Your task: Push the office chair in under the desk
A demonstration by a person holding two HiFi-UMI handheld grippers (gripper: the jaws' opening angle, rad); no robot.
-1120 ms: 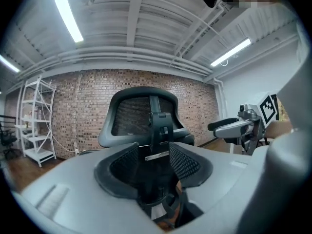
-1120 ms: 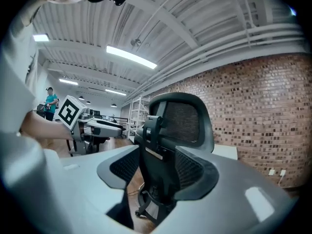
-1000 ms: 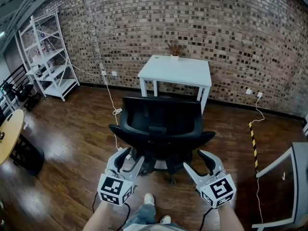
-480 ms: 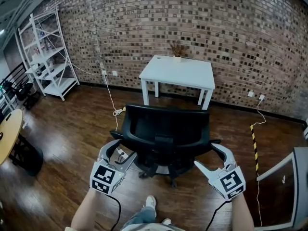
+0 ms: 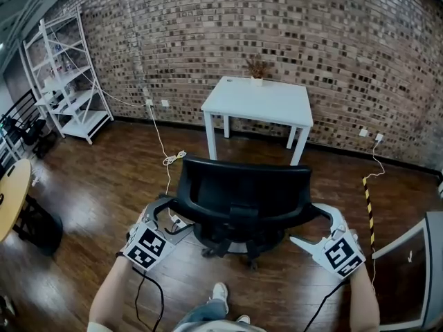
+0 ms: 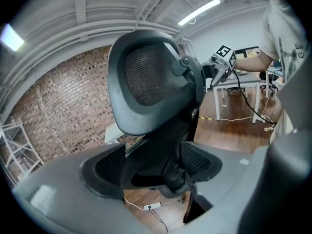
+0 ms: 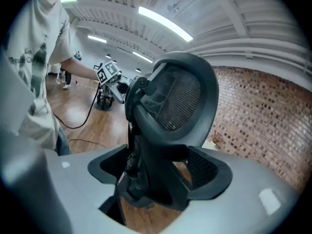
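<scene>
Evidently unfinished: the chair [image 5: 239, 199] stood well short of the desk [image 5: 259, 102], flanked by the left gripper [image 5: 166, 221] and right gripper [image 5: 317, 227], jaws apart.

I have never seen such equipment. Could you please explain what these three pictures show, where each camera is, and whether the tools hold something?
A person holds a hand tool with two jaws in each hand: the left gripper and the right gripper. The cubes with black-and-white squares are part of them. The head view comes from a camera on the person's head, looking down. It shows a black chair between the grippers and, further on, a white desk by a brick wall, with a small plant on it. The chair is not yet under the desk. The other two pictures come from cameras on the grippers, each looking along its own jaws at the chair from one side. Both pairs of jaws stand apart and grip nothing.
</scene>
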